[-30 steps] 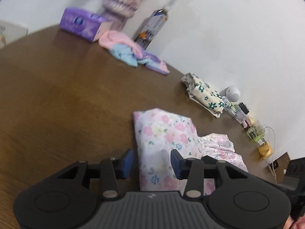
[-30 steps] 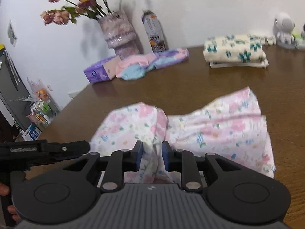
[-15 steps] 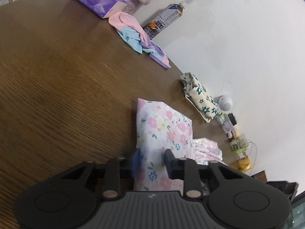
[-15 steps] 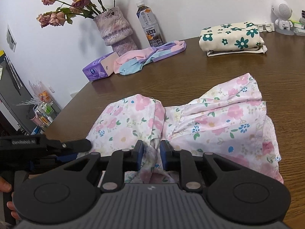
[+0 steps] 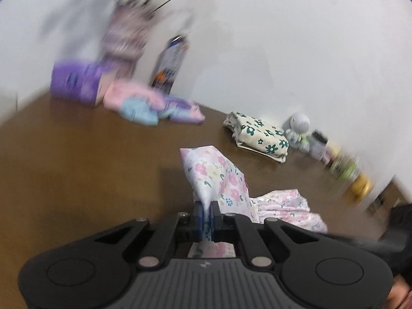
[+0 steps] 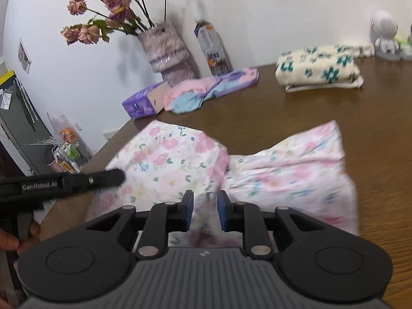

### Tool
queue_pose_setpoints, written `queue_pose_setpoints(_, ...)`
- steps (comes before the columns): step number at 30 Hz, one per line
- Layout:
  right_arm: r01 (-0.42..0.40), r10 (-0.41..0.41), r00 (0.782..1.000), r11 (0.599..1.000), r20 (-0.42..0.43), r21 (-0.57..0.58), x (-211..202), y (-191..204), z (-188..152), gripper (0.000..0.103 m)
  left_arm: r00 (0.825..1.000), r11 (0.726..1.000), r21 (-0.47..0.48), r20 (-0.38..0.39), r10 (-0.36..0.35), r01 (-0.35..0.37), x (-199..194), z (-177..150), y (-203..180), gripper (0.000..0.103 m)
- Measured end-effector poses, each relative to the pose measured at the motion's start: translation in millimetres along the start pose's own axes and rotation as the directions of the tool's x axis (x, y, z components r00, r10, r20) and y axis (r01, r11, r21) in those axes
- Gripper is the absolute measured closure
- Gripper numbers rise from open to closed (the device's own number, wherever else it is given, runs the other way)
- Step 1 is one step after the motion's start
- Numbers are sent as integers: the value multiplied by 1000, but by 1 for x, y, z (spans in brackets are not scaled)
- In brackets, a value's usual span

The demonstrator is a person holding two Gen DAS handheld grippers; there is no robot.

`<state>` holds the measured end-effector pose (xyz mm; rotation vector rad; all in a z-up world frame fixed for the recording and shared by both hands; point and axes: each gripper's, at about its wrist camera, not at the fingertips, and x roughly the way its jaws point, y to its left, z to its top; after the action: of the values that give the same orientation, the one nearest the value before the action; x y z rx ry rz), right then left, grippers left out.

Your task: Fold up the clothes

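A pink floral garment [image 5: 219, 177] lies partly bunched on the brown wooden table [image 5: 77, 180]. My left gripper [image 5: 205, 212] is shut on one edge of it, and the cloth rises from the jaws in a raised fold. In the right wrist view the same garment [image 6: 296, 170] spreads across the table. My right gripper [image 6: 205, 207] is shut on a thick bunch of it at the near edge. The left gripper [image 6: 113, 176] shows there too, as a black bar at the garment's left side, held by a hand [image 6: 15, 239].
A folded cream cloth with green flowers [image 6: 319, 68] lies at the back right. A pink and blue cloth [image 6: 206, 90], a purple tissue pack [image 6: 140, 104], a vase of dried flowers [image 6: 167, 51] and a bottle [image 6: 212, 49] stand along the wall. The table edge [image 6: 108, 144] runs on the left.
My left gripper went from open over the garment's edge to shut on it and has lifted the cloth. My right gripper has kept its hold on the bunched cloth.
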<state>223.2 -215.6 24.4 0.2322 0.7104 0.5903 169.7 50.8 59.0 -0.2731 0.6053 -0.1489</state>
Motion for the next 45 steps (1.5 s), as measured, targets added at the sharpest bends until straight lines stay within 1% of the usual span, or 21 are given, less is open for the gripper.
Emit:
queue_pose_setpoints(2, 24, -23, 1000, 1000, 16, -13, -9, -5, 0, 83, 999, 989, 141, 18, 49, -51, -2, 9, -20, 99)
queue_pose_setpoints(4, 47, -47, 999, 999, 27, -13, -15, -12, 0, 83, 996, 958, 273, 26, 83, -87, 1, 14, -42, 99)
queue_pose_setpoints(8, 61, -62, 997, 998, 53, 26, -32, -34, -4, 83, 990, 867, 477, 54, 134, -143, 13, 14, -92, 99)
queue_pose_setpoints(11, 66, -68, 995, 997, 75, 35, -47, -47, -7, 83, 986, 795, 584, 70, 149, -162, 26, 7, -130, 98)
queue_pose_setpoints(13, 70, -74, 993, 997, 90, 40, -57, -56, -10, 83, 985, 740, 651, 85, 149, -168, 32, -4, -157, 98)
queue_pose_setpoints(15, 86, -90, 991, 995, 99, 47, -67, -67, -12, 83, 987, 697, 700, 84, 134, -154, 39, -17, -183, 98)
queue_pose_setpoints(18, 114, -120, 988, 991, 96, 70, -77, -85, -15, 83, 992, 661, 741, 56, 113, -117, 53, -38, -214, 96)
queue_pose_setpoints(19, 120, -127, 988, 990, 93, 79, -80, -90, -16, 83, 993, 655, 749, 42, 109, -104, 58, -46, -221, 95)
queue_pose_setpoints(21, 137, -145, 985, 986, 96, 92, -86, -99, -17, 83, 995, 655, 752, 11, 98, -73, 67, -59, -230, 94)
queue_pose_setpoints(24, 152, -163, 981, 983, 107, 105, -93, -108, -18, 83, 997, 668, 743, -10, 74, -42, 73, -72, -236, 92)
queue_pose_setpoints(26, 161, -173, 978, 981, 112, 112, -96, -113, -19, 83, 998, 685, 728, -29, 52, -14, 74, -74, -235, 87)
queue_pose_setpoints(29, 161, -173, 978, 981, 113, 109, -97, -113, -20, 83, 1000, 742, 670, -24, -1, 17, 54, -63, -224, 86)
queue_pose_setpoints(30, 156, -168, 979, 982, 115, 107, -97, -111, -19, 83, 1000, 764, 645, -16, -20, 25, 45, -58, -219, 83)
queue_pose_setpoints(31, 150, -162, 980, 983, 118, 104, -96, -109, -19, 83, 999, 793, 608, -2, -46, 37, 32, -51, -210, 76)
queue_pose_setpoints(32, 140, -152, 981, 985, 122, 103, -96, -106, -18, 83, 997, 821, 569, 14, -71, 51, 19, -45, -200, 72)
queue_pose_setpoints(33, 133, -145, 981, 986, 128, 100, -95, -102, -16, 81, 997, 839, 541, 29, -78, 50, 11, -38, -192, 68)
queue_pose_setpoints(34, 124, -137, 982, 987, 132, 98, -93, -98, -14, 81, 996, 857, 513, 44, -82, 48, 4, -32, -183, 68)
queue_pose_setpoints(36, 100, -112, 984, 991, 136, 93, -89, -88, -11, 81, 998, 869, 494, 51, -42, 11, 1, -27, -166, 67)
queue_pose_setpoints(38, 73, -84, 987, 994, 134, 81, -82, -77, -8, 81, 1000, 878, 479, 10, -12, 6, 13, -26, -152, 67)
queue_pose_setpoints(41, 60, -67, 990, 996, 123, 63, -71, -63, -7, 79, 998, 882, 470, -69, -3, 36, 40, -33, -142, 67)
queue_pose_setpoints(45, 139, -142, 987, 989, 71, 55, -58, -62, -10, 79, 991, 886, 456, -127, -33, 87, 62, -42, -138, 67)
